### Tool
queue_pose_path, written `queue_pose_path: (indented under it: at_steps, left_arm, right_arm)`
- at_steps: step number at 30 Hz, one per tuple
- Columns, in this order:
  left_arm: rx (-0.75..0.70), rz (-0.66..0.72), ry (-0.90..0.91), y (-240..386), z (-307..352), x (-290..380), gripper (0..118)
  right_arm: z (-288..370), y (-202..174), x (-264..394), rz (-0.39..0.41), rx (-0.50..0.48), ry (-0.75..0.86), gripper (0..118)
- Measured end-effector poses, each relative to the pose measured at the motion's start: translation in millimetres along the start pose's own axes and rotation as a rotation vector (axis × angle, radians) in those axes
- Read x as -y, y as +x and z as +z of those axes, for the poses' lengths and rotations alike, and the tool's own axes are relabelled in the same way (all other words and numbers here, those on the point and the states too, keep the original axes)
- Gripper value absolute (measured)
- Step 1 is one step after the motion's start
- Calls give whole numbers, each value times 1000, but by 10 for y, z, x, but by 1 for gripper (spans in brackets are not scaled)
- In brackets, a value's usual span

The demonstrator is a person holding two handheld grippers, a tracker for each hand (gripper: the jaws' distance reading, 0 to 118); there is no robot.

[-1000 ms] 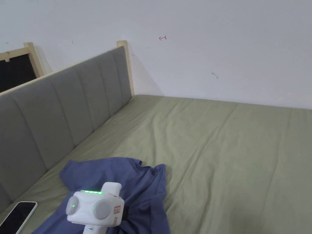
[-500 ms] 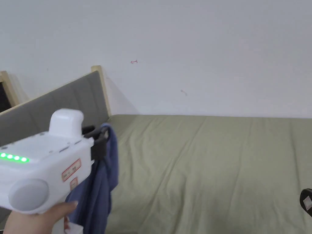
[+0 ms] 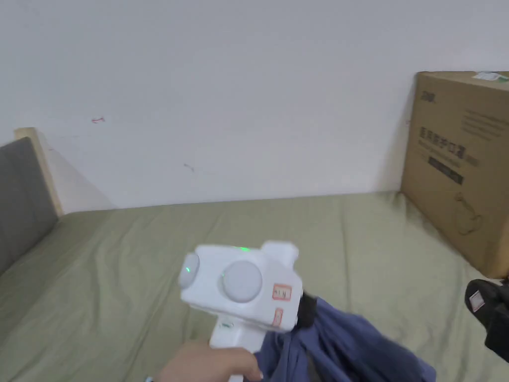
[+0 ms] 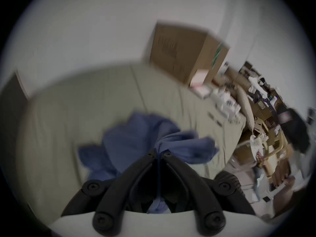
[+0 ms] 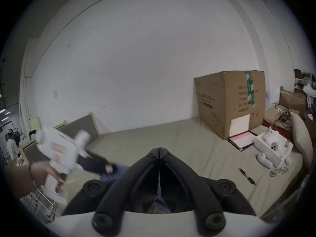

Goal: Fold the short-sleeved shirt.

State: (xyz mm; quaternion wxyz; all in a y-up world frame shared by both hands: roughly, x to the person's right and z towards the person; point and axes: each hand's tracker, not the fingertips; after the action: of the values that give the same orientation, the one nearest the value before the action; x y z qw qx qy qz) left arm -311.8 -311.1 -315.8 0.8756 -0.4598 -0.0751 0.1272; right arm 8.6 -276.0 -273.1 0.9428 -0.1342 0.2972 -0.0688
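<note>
White wall (image 3: 248,74) backs a bed (image 3: 124,258) covered with an olive-green sheet; a grey headboard (image 3: 20,199) stands at the left end and a cardboard box (image 3: 462,164) sits on the sheet at the right end, against the wall.

Left gripper (image 4: 159,152): jaws clenched on a bunched fold of the blue shirt (image 4: 136,138). In the left gripper view the cloth runs up between the two jaws and spreads beyond the tips, blurred, over the sheet. In the head view the white body of this gripper sits centre-low, held from below by the left hand (image 3: 209,363), with the shirt (image 3: 348,348) trailing to its right at the bottom edge of the frame.

Right gripper (image 5: 159,149): jaws closed tip to tip. A little blue cloth shows low between the jaw bases in the right gripper view; whether the tips pinch it cannot be told. In the head view a dark part of this gripper (image 3: 489,308) enters at the right edge, apart from the shirt.

Near the box, in the right gripper view: an open binder (image 5: 241,136), a white tray (image 5: 273,146) of small parts and a pen (image 5: 247,175) lie on the sheet
</note>
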Motion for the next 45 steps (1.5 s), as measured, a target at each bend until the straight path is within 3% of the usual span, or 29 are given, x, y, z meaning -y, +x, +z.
queue_pose_path:
  at_steps: [5, 6, 8, 9, 13, 15, 19, 23, 25, 26, 29, 33, 34, 42, 45]
  left_arm:
    - [-61, 191, -295, -331, -1271, 567, 5]
    - [-84, 238, -301, -405, -1351, 647, 26]
    - [-77, 359, -322, -557, -1446, 814, 92]
    - [-21, 389, -312, -601, -1424, 849, 98]
    - [-24, 376, -233, -624, -1078, 726, 97]
    - [-53, 312, -93, -577, -723, 594, 97]
    - [-145, 150, 314, -415, 256, 557, 96]
    - [-246, 6, 670, -244, 1022, 1039, 90]
    - [-356, -57, 768, -183, 1170, 1326, 52]
    - [-407, -66, 821, -144, 1223, 1471, 26]
    - [-516, 5, 900, -113, 1228, 1734, 0]
    - [-492, 91, 972, -145, 1250, 1945, 0]
    - [-553, 86, 968, -126, 1246, 1944, 0]
    - [-528, 84, 934, -180, 1238, 1692, 0]
    - [-407, 159, 762, -525, 1181, 1224, 0]
  right_arm:
    - [-110, 269, 309, -45, 62, -129, 1]
    - [-137, 306, 368, -53, 62, -150, 1]
    - [-185, 350, 476, -63, 68, -180, 1]
    - [-207, 365, 515, -65, 71, -192, 1]
    - [-278, 344, 578, -67, 68, -215, 1]
    - [-305, 305, 549, -65, 58, -216, 1]
    - [-286, 175, 406, -46, 40, -167, 1]
    - [-181, 35, 307, -25, 17, -44, 1]
    - [-125, -29, 335, 7, 21, 23, 1]
    - [-99, -69, 356, 23, 30, 61, 1]
    - [-59, -174, 420, 41, 77, 152, 1]
    - [-101, -258, 467, 56, 158, 198, 1]
    - [-115, -261, 464, 45, 163, 194, 1]
    - [-229, -174, 417, 0, 149, 153, 1]
    - [-309, -116, 419, -20, 141, 102, 1]
